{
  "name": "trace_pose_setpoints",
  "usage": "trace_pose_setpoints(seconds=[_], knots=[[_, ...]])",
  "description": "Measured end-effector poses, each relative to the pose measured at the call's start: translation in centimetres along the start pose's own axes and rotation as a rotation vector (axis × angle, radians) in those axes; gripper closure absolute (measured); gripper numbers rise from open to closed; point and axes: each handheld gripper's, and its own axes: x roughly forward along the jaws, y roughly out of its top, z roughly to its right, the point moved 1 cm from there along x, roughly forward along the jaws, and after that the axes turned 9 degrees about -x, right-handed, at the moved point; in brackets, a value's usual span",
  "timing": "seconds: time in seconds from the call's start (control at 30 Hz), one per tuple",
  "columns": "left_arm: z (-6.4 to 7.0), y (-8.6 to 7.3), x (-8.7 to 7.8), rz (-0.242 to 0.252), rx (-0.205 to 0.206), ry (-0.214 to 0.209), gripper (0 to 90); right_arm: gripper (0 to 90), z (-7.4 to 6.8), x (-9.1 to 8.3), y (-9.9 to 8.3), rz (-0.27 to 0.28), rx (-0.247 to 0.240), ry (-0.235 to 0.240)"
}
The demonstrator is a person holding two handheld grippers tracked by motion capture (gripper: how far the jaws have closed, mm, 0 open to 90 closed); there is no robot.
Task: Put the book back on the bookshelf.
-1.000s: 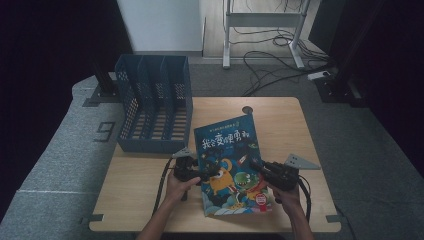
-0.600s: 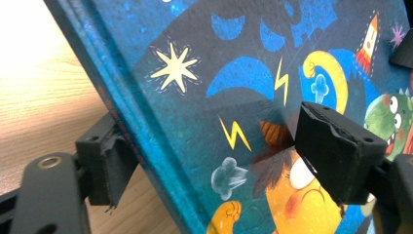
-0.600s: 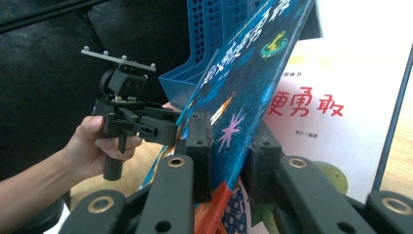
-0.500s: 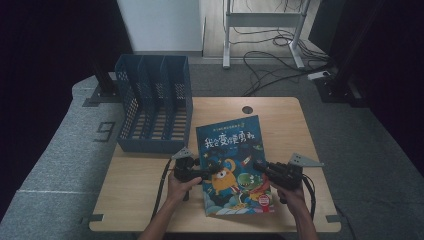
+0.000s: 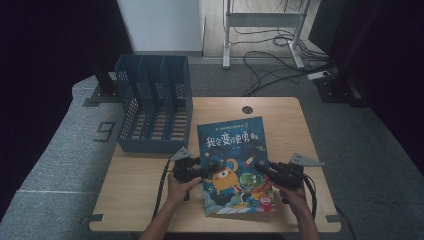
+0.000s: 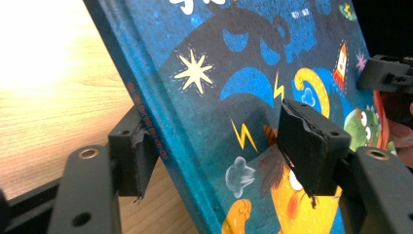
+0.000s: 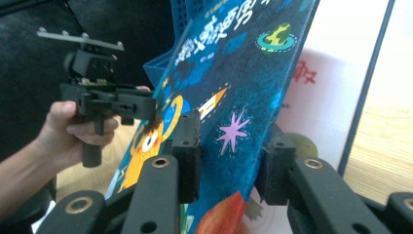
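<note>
**Q:** Book (image 5: 235,165) position: where does it sit in the high view?

**A:** Lower centre of the frame, over the wooden table (image 5: 280,115). Its blue illustrated cover faces the camera, with the title characters toward the top edge. The left gripper view shows the spine edge raised off the tabletop, so the book is tilted rather than flat.

**Q:** How is it held?

**A:** From both sides. The left gripper (image 5: 207,167) meets the left edge of the book at mid-height in the high view; the right gripper (image 5: 260,167) meets the right edge at about the same height.

**Q:** State of the left gripper?

**A:** In the left gripper view, one jaw lies behind the spine at lower left of the frame, and the other presses on the cover at lower right, over the orange figure. It is clamped on the book (image 6: 243,97).

**Q:** And the right gripper?

**A:** In the right gripper view, its two jaws stand either side of the cover's edge at lower centre, closed onto the book (image 7: 234,73). The left gripper (image 7: 148,107) and the hand (image 7: 68,129) holding it appear at centre left.

**Q:** What else stands on the table?

**A:** A blue file rack (image 5: 155,105) with perforated walls and upright dividers, at the table's upper-left corner, apart from the book.
</note>
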Motion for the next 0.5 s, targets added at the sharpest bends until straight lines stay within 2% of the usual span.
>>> trace_pose_setpoints(seconds=[0.2, 0.5], knots=[[0.39, 0.20, -0.34, 0.032, 0.018, 0.013, 40.5, 61.8, 0.12, 0.05, -0.22, -0.034, -0.022, -0.028], [0.97, 0.49, -0.95, 0.061, 0.044, 0.010, 45.7, 59.6, 0.08, -0.08, -0.12, -0.038, -0.051, -0.042]])
